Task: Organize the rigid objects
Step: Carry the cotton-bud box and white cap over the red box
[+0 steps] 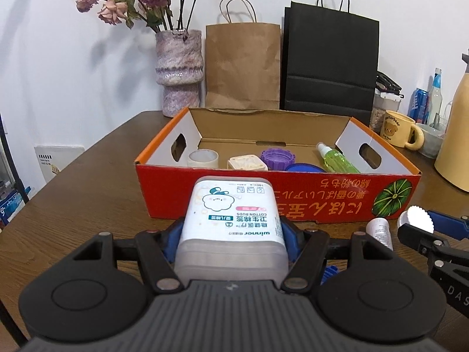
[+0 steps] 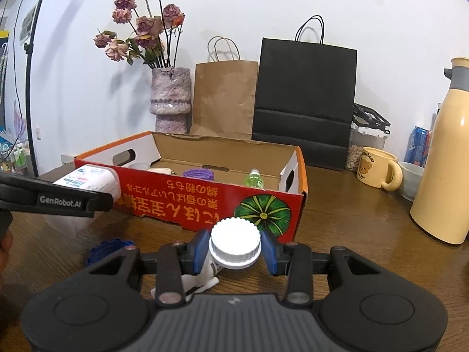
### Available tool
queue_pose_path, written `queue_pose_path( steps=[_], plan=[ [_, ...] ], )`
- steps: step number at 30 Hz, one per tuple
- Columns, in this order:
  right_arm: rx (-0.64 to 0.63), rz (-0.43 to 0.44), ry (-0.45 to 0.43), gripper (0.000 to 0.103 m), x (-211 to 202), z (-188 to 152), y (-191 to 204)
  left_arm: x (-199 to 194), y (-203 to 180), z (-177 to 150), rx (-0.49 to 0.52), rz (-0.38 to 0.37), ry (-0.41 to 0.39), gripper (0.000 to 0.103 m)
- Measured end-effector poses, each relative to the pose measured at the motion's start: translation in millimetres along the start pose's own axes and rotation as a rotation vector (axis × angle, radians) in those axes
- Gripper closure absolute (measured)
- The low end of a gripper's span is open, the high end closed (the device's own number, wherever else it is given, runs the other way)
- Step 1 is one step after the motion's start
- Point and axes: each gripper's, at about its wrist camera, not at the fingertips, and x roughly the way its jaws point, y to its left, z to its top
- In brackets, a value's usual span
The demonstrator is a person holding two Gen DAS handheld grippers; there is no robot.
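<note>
My left gripper [image 1: 231, 234] is shut on a white cotton buds box [image 1: 231, 214], held just in front of the red cardboard box [image 1: 278, 193]. The cotton buds box also shows in the right wrist view [image 2: 91, 182]. In the red box lie a tape roll [image 1: 203, 158], a cream square piece [image 1: 247, 162], a purple cap [image 1: 277, 158], a blue lid [image 1: 304, 167] and a green spray bottle [image 1: 337, 160]. My right gripper [image 2: 234, 249] sits around the white cap of a tube [image 2: 234, 242], the blue pads close beside the cap, low over the table in front of the red box [image 2: 205, 199].
Behind the box stand a vase of dried roses [image 1: 178, 70], a brown paper bag [image 1: 243, 64] and a black paper bag [image 1: 329, 61]. To the right are a yellow mug [image 2: 378, 167], a cream thermos [image 2: 442, 164] and a soda can [image 2: 417, 145]. A blue ridged lid [image 2: 105, 250] lies on the table.
</note>
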Motion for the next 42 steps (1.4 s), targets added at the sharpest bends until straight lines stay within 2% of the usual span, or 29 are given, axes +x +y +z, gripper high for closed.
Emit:
queue_pose_path(
  steps=[9,24,42],
  plan=[
    [-0.001,0.021,-0.048,0.064,-7.7,9.8,9.2,-13.1,4.2,6.7,0.000,0.007,-0.036,0.037],
    [-0.008,0.036,-0.121,0.064,-7.5,42.6,17.1,-30.5,3.7,36.1,0.011,0.005,-0.125,0.037],
    [-0.014,0.019,-0.153,0.064,12.9,73.2,18.4,-12.3,-0.7,67.3,0.015,-0.012,-0.160,0.037]
  ],
)
